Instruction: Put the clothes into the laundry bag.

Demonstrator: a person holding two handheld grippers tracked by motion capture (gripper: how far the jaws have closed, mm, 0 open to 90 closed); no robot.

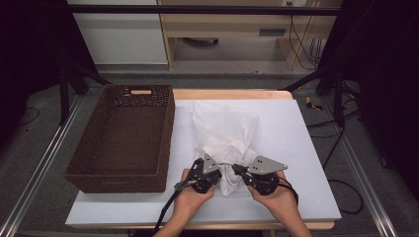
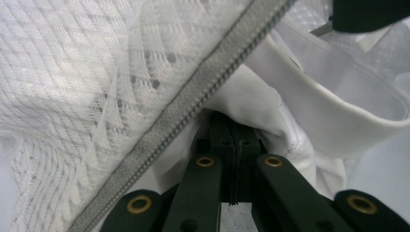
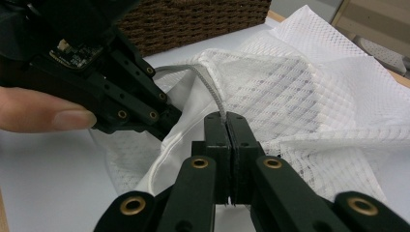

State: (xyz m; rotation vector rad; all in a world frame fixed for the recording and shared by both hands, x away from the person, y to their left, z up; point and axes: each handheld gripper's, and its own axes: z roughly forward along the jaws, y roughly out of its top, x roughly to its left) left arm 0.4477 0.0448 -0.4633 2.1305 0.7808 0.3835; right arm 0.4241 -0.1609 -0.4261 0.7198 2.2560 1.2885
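the left gripper [image 2: 232,145] has its jaws pressed together on white cloth — in the left gripper view the fabric bunches right over the black tips at the middle of the picture, with a grey zipper [image 2: 193,104] running from seven o'clock up to one o'clock just beside them. the right gripper [image 3: 227,126] is likewise clamped tight, and in the right gripper view the end of that grey zipper runs straight down into the seam between its two jaws.

what both hold is a white mesh laundry bag [image 1: 225,133], with a piece of plain white cloth [image 3: 169,145] showing at its opening. in the high view the bag lies on the white table cover [image 1: 306,148], stretching from the grippers toward twelve o'clock, its near end gathered up between the two tools. the left gripper [image 1: 216,174] sits at the bag's seven o'clock corner, the right gripper [image 1: 238,171] at its five o'clock corner — the two tips near each other, with the bunched mesh between.

the left hand [image 1: 190,195] and right hand [image 1: 274,192] come in from six o'clock. in the right gripper view the left gripper [image 3: 164,123] shows at nine o'clock, a finger [image 3: 43,116] lying along its body.

a dark brown woven basket [image 1: 123,140] stands at nine o'clock of the bag, just beside it.
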